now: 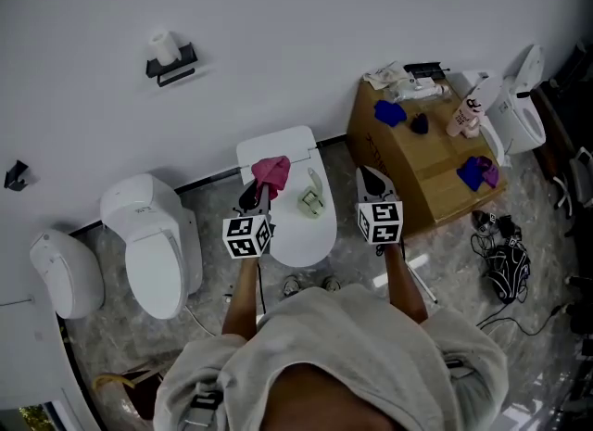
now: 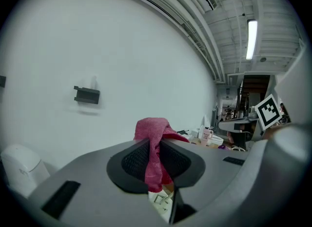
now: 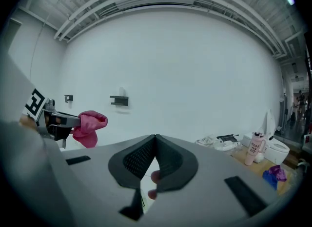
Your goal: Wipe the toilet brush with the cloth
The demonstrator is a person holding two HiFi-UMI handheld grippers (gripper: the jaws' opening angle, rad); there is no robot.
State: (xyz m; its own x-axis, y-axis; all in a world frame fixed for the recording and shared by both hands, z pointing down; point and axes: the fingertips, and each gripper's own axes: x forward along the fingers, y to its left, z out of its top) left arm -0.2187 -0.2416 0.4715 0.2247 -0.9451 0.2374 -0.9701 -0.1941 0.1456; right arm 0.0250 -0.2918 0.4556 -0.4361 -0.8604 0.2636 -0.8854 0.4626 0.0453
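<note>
Left gripper [image 1: 256, 192] is clamping a pink cloth [image 1: 271, 171], which is bunching out past the tips. Right gripper [image 1: 371, 181] is closed. Both are hovering over the white toilet lid [image 1: 278, 234].

A small white-green thing [image 1: 312, 200] is lying on the lid between them. It's probably the brush, but too small to be sure. It's sitting just right of the cloth and left of the right gripper, with the cloth side slightly closer. Its long axis seems to be running near-far, curved end pointing far.

Left gripper view: the jaws are pinching the cloth [image 2: 151, 128] mid-fold, and the white-green thing [image 2: 160, 200] is peeking out below.

Right gripper view: the pad tips are touching. Pinkish blobs [image 3: 155, 176] are showing in the gap lower down, can't tell what. The left gripper [image 3: 58, 121] with the cloth is hanging at left.
</note>
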